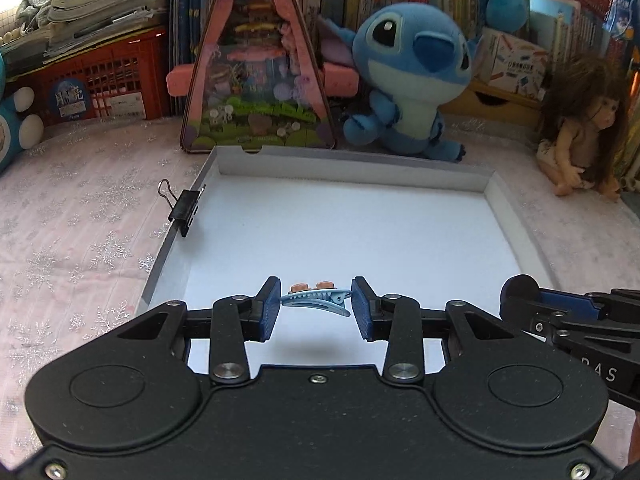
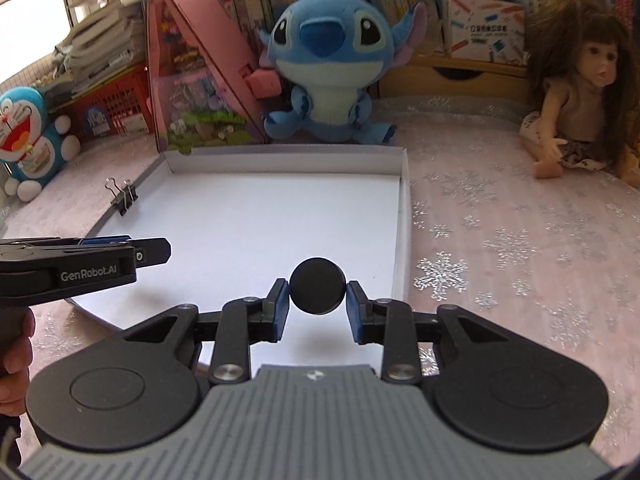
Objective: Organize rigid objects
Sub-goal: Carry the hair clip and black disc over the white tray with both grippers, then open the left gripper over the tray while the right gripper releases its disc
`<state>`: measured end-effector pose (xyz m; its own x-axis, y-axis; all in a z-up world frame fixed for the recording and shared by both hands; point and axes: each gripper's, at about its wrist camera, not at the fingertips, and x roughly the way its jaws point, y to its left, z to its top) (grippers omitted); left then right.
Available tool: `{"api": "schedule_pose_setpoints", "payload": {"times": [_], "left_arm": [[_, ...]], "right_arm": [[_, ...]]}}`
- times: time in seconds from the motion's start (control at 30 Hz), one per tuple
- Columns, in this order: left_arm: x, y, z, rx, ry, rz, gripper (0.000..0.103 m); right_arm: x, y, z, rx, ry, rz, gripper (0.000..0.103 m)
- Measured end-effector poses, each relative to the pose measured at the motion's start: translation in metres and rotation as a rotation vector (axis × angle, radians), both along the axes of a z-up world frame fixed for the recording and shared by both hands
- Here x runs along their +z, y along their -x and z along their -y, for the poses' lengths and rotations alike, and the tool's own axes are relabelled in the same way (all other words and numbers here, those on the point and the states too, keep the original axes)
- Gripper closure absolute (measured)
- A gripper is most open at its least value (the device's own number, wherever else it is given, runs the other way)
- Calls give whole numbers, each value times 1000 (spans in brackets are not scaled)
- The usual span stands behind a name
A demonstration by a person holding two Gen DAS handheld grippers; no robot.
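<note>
In the left wrist view, the left gripper (image 1: pixel 316 306) is closed on one blue hair clip (image 1: pixel 316 299), pinched end to end between its fingers (image 1: pixel 269 308) and hanging above the near part of the white tray (image 1: pixel 352 168). One black binder clip (image 1: pixel 185 211) is clamped on the tray's left wall; nothing else shows on the tray floor. The right gripper (image 1: pixel 524 288) enters at the right edge, holding a dark round thing. Behind the tray stand one blue plush (image 1: pixel 408 76), one doll (image 1: pixel 580 136) and one triangular toy house (image 1: pixel 258 64). In the right wrist view, the right gripper is closed on one black disc (image 2: pixel 317 286), held by its rim above the tray's near right part, with the left gripper (image 2: pixel 160 249) alongside at the left and a hand (image 2: pixel 16 360) below it. The same single binder clip sits on the left wall. By my reading the task is early: one item placed, two carried over the tray and not yet set down; whether more wait on the table outside these views I cannot tell.
</note>
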<state>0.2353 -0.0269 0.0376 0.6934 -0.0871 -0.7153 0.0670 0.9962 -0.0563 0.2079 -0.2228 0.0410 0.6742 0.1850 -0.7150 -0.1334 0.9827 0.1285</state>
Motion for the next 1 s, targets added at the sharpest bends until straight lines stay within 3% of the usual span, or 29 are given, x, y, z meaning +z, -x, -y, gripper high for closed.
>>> {"api": "schedule_pose_setpoints", "payload": {"times": [0.33,1.0], "left_arm": [[-19,-14,6,-8,-32,-48,67],[-21,-13,11,-18,-70,-27,67]], "right_arm": [[-15,-15,-8,11,24,-61,68],[-17,-18,-13,19,58,-55,67]]}}
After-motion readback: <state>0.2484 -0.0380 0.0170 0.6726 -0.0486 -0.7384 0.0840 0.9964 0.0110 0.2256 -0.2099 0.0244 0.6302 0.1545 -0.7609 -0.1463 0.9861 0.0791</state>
